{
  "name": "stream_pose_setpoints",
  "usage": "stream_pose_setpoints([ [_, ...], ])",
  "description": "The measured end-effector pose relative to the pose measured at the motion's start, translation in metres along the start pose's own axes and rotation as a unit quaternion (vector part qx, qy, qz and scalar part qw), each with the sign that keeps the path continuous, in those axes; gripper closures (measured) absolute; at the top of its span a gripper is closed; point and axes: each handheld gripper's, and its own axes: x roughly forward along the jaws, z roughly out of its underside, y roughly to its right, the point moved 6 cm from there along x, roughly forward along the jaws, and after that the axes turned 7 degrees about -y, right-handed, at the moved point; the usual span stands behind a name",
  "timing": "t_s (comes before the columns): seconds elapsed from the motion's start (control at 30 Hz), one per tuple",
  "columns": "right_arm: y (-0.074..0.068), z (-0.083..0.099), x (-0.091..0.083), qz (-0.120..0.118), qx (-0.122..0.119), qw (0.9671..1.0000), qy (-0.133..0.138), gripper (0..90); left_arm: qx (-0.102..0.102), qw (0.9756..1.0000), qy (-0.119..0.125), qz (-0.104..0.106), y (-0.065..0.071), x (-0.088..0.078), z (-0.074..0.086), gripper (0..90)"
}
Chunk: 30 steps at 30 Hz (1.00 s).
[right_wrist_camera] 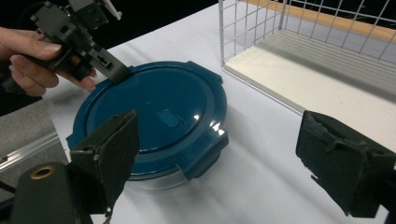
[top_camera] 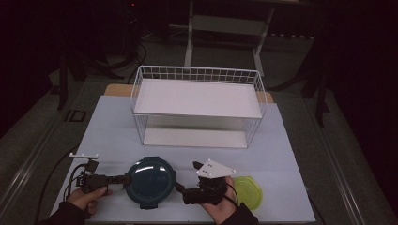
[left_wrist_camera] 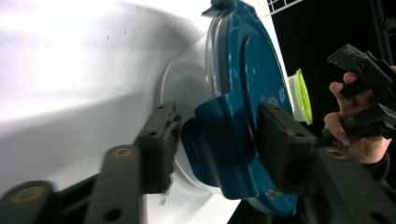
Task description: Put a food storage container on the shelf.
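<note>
Dim lab: bare table, cables

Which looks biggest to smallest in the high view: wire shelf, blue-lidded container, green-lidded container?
1. Wire shelf, by far the largest.
2. Blue-lidded container.
3. Green-lidded container, partly hidden behind the right hand, yet clearly smaller.

The two containers lie about equally near the camera, so that ranking holds.

sleeves: dark | left gripper: black, brass screws | cable: black

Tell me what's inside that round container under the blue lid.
Cannot tell. The blue lid covers the clear container fully; only a strip of wall shows below its rim, nothing visible through it. The left gripper straddles a lid latch.
</note>
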Motion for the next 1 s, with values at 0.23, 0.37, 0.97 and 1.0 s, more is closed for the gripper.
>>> stream_pose_setpoints([
  [0.23,0.002,0.005,0.004,-0.015,0.018,0.9995,-0.022,16.5,0.010,0.9997,-0.020,0.014,0.000,-0.001,0.001,52.2],
  [0.37,0.006,0.010,0.011,-0.052,0.071,0.9951,-0.044,21.7,0.019,0.9996,-0.018,0.007,0.003,-0.001,0.004,52.5],
  [0.97,0.014,0.028,0.033,-0.140,0.198,0.9640,-0.110,40.3,0.127,0.9918,-0.017,-0.009,0.022,-0.001,0.014,53.7],
  [1.0,0.012,0.030,0.034,-0.148,0.201,0.9613,-0.116,40.1,0.134,0.9908,-0.019,-0.011,0.023,-0.002,0.015,53.9],
])
